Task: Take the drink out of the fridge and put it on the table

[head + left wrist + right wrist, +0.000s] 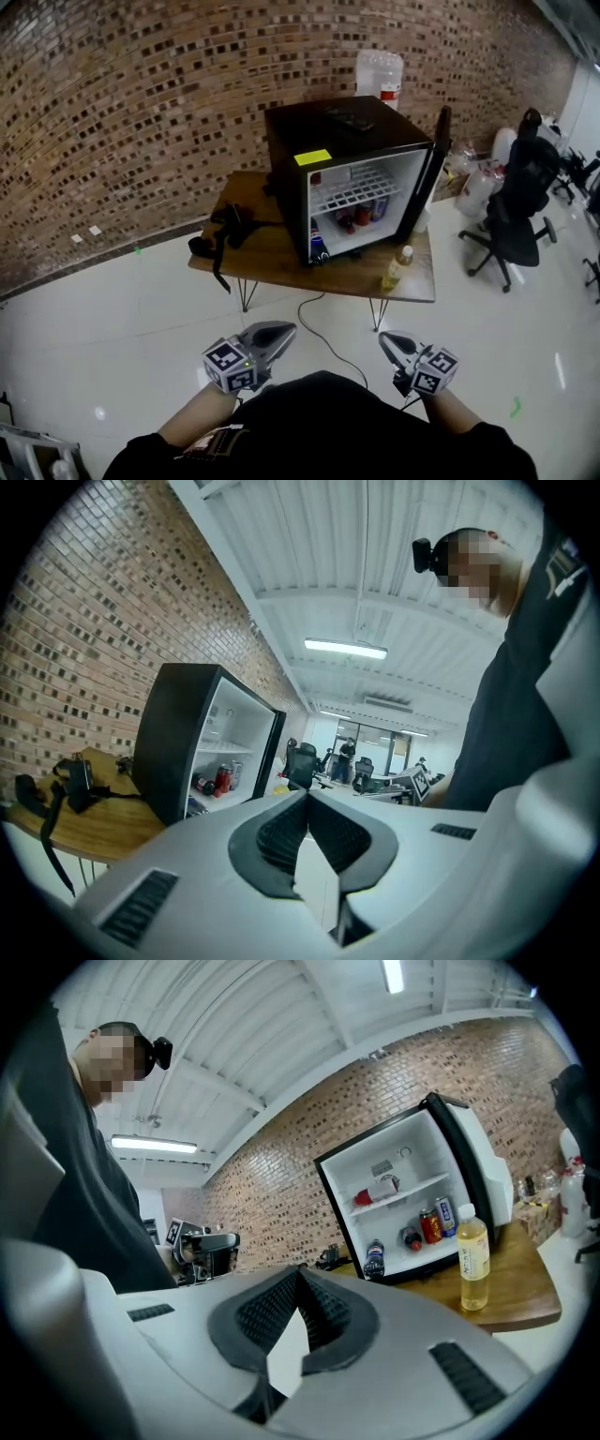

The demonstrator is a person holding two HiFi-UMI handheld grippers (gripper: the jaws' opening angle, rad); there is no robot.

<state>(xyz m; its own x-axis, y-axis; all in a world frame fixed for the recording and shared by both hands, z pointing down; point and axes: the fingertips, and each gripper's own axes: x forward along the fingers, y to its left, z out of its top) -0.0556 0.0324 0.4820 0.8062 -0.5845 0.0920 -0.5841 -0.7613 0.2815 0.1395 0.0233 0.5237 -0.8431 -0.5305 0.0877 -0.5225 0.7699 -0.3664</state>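
A small black fridge [352, 178] stands on a wooden table [272, 255] with its door [433, 164] swung open. Cans and bottles lie on its lower shelf [361, 216]; a dark bottle [317, 246] stands at its bottom left. A yellow drink bottle [397, 268] stands upright on the table in front of the fridge, also seen as the bottle [472, 1258] in the right gripper view. My left gripper [281, 334] and right gripper [392, 341] are held low near my body, well back from the table. Both are shut and hold nothing.
A black strap and camera gear [228, 230] lie on the table's left part. A cable [328, 342] runs from the table across the white floor. Black office chairs [520, 202] stand to the right. A water jug [379, 75] shows behind the fridge, by the brick wall.
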